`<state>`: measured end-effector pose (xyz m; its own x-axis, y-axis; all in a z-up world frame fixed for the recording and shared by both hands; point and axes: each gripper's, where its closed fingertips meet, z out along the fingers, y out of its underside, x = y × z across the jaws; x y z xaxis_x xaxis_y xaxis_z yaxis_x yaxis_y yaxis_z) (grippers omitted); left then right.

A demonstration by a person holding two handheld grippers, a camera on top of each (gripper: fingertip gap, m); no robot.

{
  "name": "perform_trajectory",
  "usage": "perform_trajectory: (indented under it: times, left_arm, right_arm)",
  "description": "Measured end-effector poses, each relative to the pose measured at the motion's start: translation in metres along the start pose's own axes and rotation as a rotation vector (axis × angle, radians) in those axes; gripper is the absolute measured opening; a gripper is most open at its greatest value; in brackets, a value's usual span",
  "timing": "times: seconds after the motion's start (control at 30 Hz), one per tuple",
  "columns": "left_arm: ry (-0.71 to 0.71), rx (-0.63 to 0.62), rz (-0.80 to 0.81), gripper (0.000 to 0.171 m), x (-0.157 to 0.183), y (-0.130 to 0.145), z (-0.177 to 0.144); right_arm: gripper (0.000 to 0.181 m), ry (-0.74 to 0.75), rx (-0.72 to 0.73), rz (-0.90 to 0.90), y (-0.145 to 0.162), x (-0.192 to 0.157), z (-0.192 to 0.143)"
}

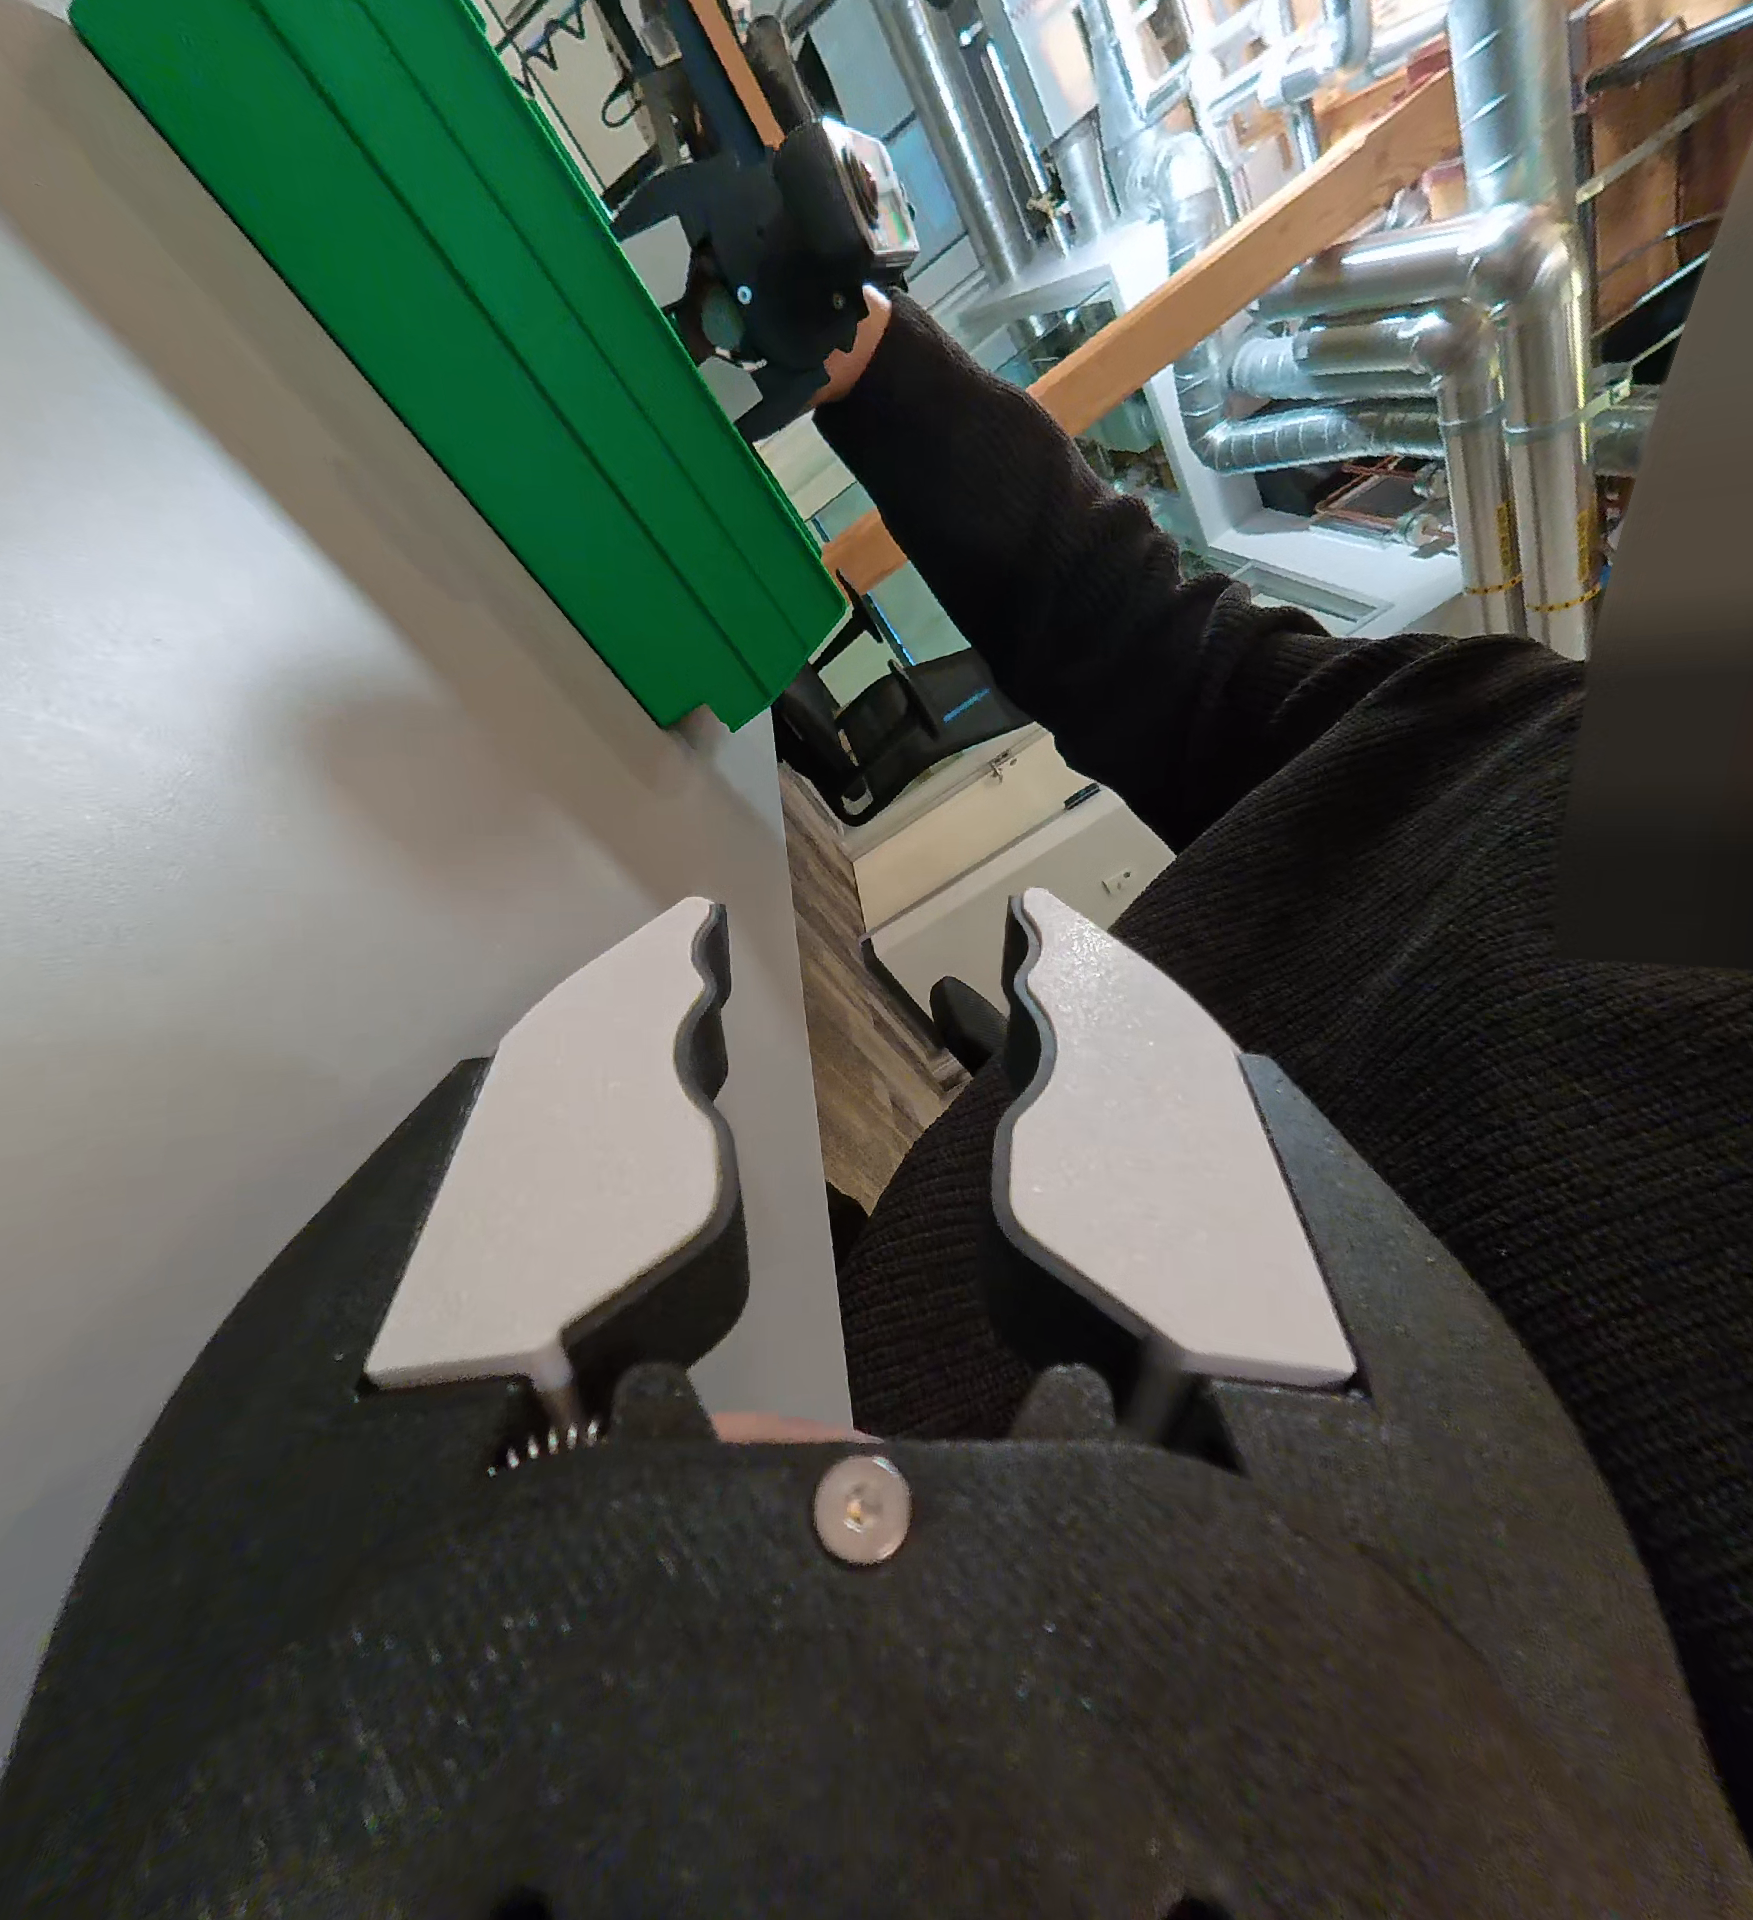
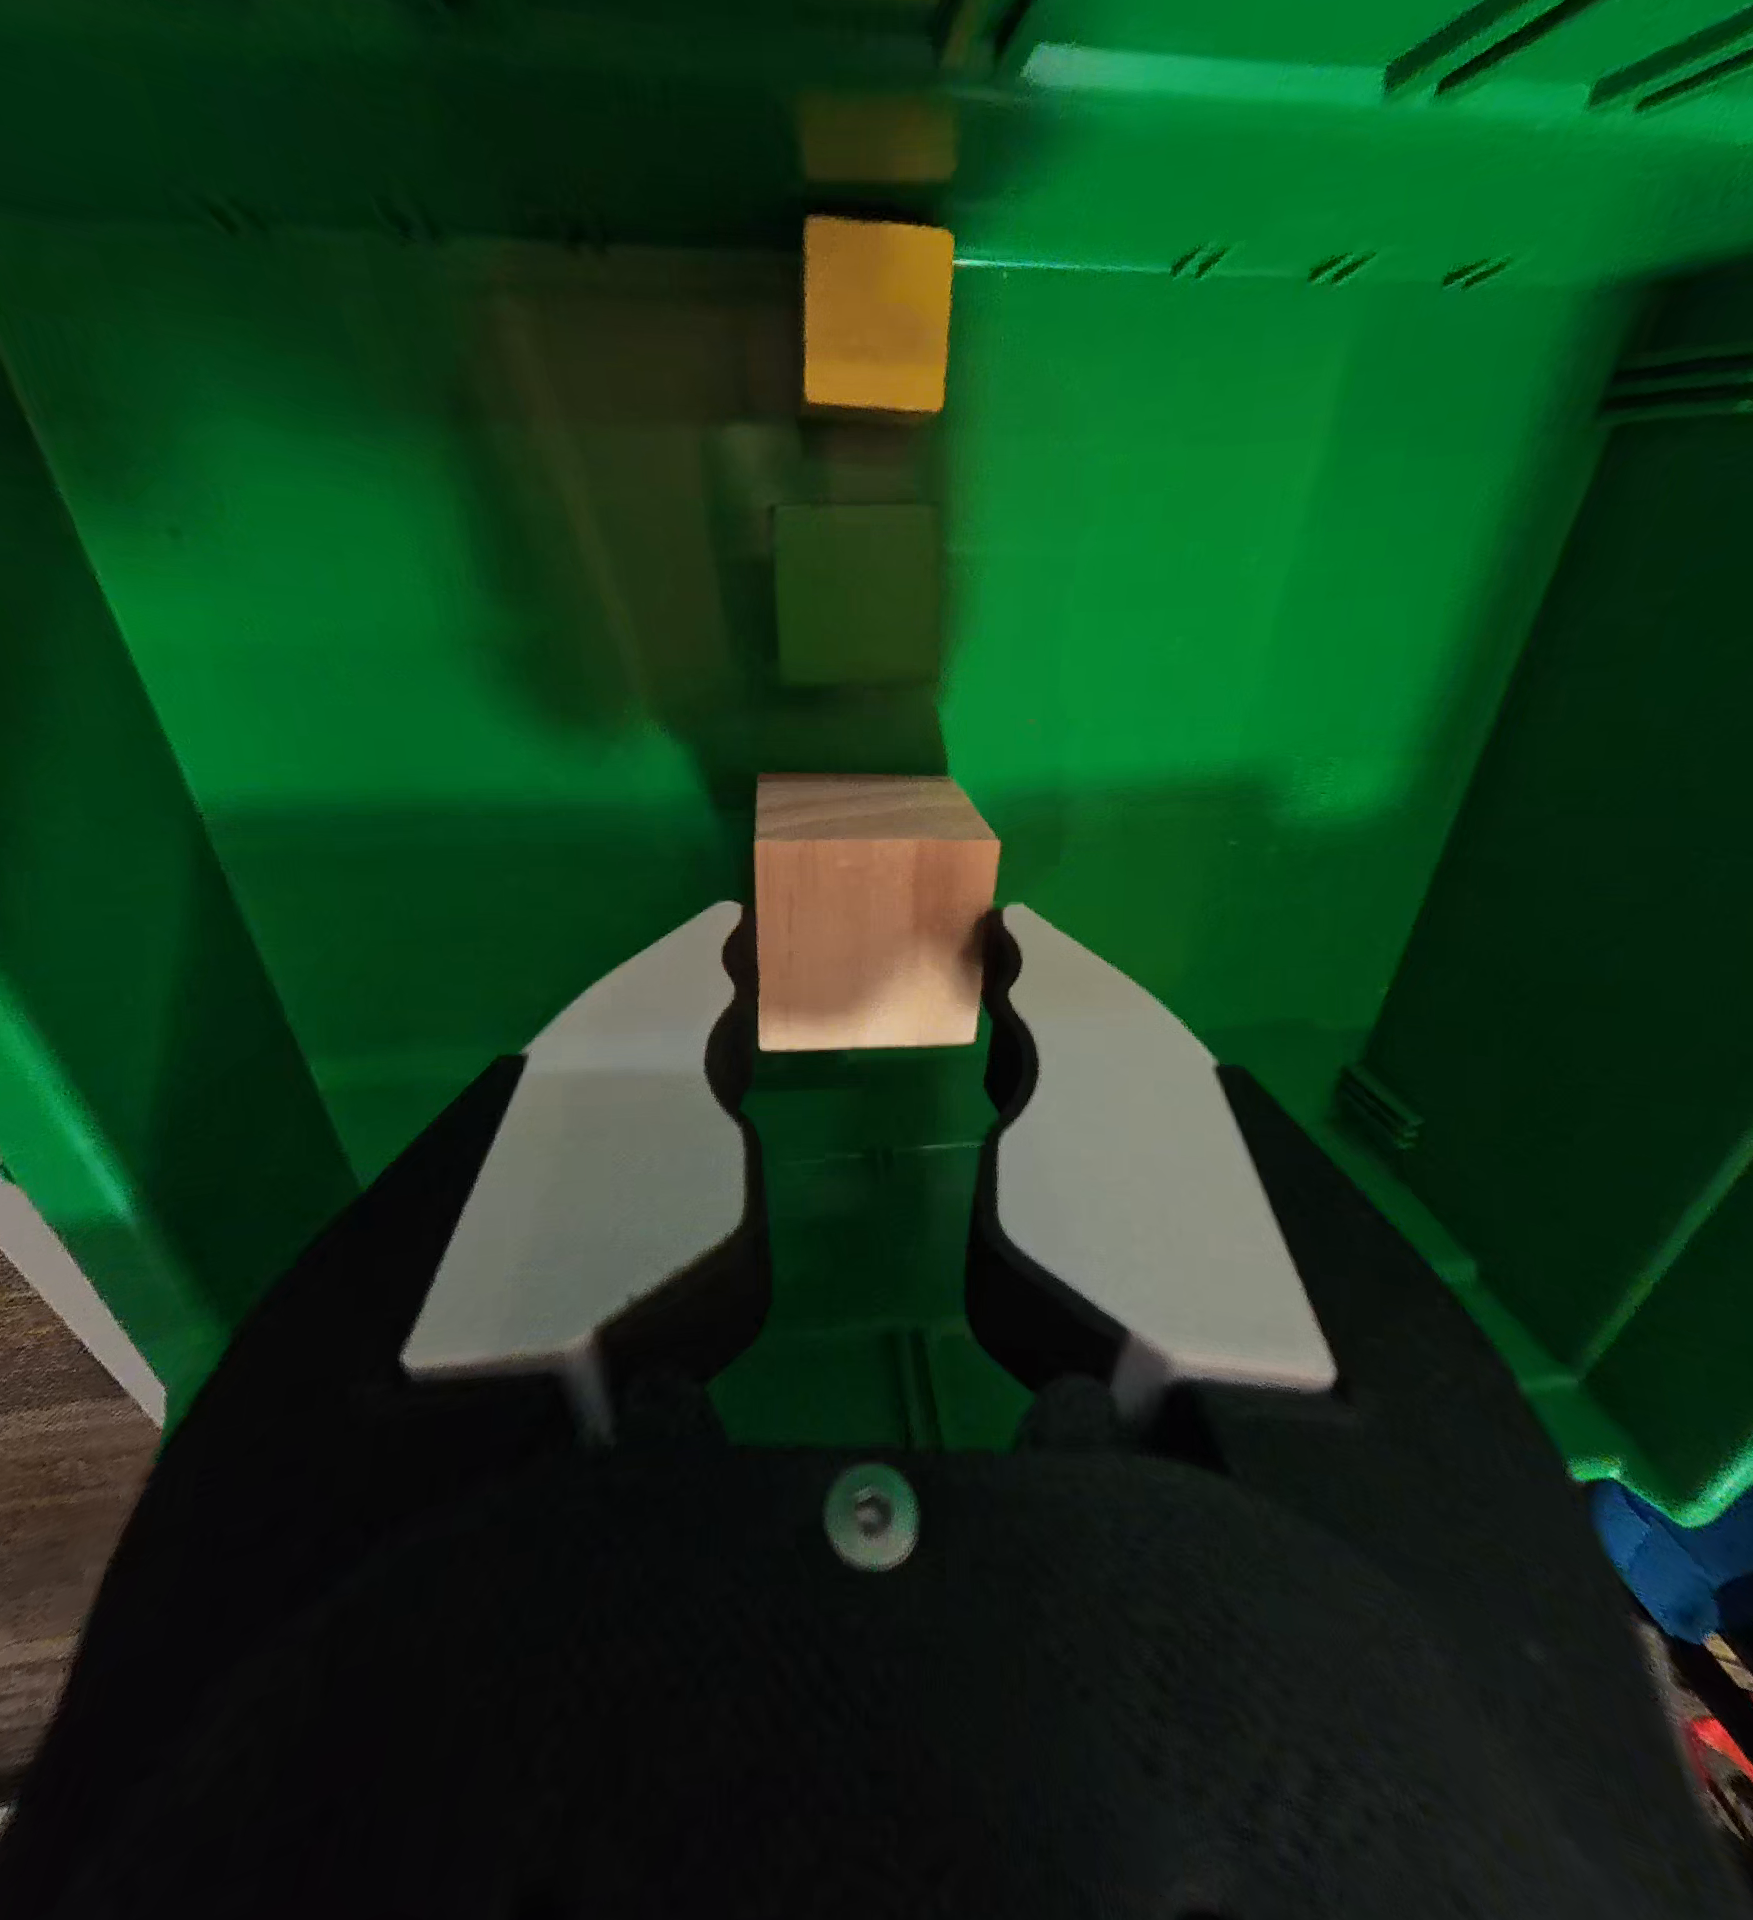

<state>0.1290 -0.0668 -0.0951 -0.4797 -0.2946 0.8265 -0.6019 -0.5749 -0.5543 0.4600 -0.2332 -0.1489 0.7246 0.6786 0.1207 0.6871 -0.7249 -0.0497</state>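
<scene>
Between our right tongs [image 2: 864, 966] sits a plain wooden cube [image 2: 870, 914], pinched at the fingertips, the jaws closed to its width with both pads against its sides. We hold it inside a green bin [image 2: 332, 623], whose walls rise on both sides of the tongs. Ahead of the tongs, farther into the bin, a yellow cube [image 2: 877, 312] lies in line with ours, and between the two a green cube [image 2: 856, 592] lies almost lost against the bin's colour. The picture is smeared, so we cannot tell whether our cube touches the bin floor or hangs just over it.

With so shallow a hold, near the tips only, we judge that the grip wants to be kept square and steady; a tilt could let the cube pivot out.

Our left tongs [image 1: 867, 987] stand open and hold nothing. The edge of the white tabletop [image 1: 176, 727] runs up between the jaws, not gripped.

Only the right view shows the cubes and the bin's inside. Only the left view shows the bin from outside, resting on the tabletop well ahead of the left tongs, with the other tongs reaching over its rim, a dark sleeve [image 1: 1059, 540] behind them, and silver pipes [image 1: 1495, 312] beyond.
</scene>
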Motion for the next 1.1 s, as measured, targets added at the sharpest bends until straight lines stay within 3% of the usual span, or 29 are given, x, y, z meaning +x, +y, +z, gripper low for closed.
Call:
perform_trajectory:
  times: [0.7, 1.1]
  left_arm:
    - [-0.023, -0.042, 0.001, 0.047, -0.0031, 0.006, 0.0039]
    - [-0.031, -0.045, 0.005, 0.047, -0.0038, 0.0068, 0.0044]
  right_arm:
    - [0.05, 0.039, 0.007, -0.016, -0.002, 0.0033, -0.0015]
    - [0.043, 0.054, 0.014, -0.015, -0.002, -0.0017, -0.0018]
